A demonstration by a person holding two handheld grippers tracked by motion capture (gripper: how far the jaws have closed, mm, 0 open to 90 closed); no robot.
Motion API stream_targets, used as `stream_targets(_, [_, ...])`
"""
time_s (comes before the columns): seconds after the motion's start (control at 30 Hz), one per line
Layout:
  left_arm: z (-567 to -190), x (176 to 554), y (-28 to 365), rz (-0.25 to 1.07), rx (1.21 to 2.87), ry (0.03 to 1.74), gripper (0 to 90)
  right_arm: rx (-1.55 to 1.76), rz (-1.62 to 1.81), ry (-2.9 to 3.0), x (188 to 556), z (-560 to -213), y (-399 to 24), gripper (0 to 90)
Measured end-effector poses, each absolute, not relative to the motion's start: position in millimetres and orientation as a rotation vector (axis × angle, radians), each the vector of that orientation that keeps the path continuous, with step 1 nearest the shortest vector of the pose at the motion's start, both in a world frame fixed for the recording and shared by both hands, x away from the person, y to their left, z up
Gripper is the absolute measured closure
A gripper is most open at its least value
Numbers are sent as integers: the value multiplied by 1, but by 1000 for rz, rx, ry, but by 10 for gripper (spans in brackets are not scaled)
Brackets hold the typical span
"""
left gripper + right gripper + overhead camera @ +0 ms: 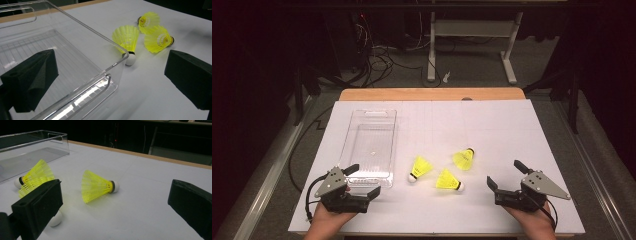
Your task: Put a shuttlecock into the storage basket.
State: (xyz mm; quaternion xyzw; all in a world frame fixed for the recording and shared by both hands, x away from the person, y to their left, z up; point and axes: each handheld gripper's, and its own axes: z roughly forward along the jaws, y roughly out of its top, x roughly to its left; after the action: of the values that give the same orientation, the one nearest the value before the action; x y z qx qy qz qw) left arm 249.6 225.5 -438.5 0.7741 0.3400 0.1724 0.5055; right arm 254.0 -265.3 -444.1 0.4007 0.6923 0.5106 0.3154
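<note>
Three yellow shuttlecocks with white corks lie on their sides on the white table top: one (420, 168) beside the tray, one (448, 180) nearest the front, one (463, 158) farther back. A clear plastic tray (357, 120) stands at the left with nothing in it. My left gripper (363, 180) rests open at the tray's near end, its jaws either side of the tray's corner (123, 53). My right gripper (505, 174) rests open to the right of the shuttlecocks, nothing between its jaws. In the right gripper view a shuttlecock (96, 186) lies ahead, and another (37, 176) sits partly behind the left jaw.
The table's wooden far edge (432, 94) shows beyond the white sheet. Past it stand a white desk frame (472, 45) and loose cables (377, 62) on the floor. A person's hands hold both grippers at the table's front edge.
</note>
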Motion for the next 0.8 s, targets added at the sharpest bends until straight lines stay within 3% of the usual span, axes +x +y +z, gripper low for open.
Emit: stream_targets(0.8, [-433, 236, 204, 355, 1924, 724, 2, 1057, 1340, 1830, 254, -444, -265, 0])
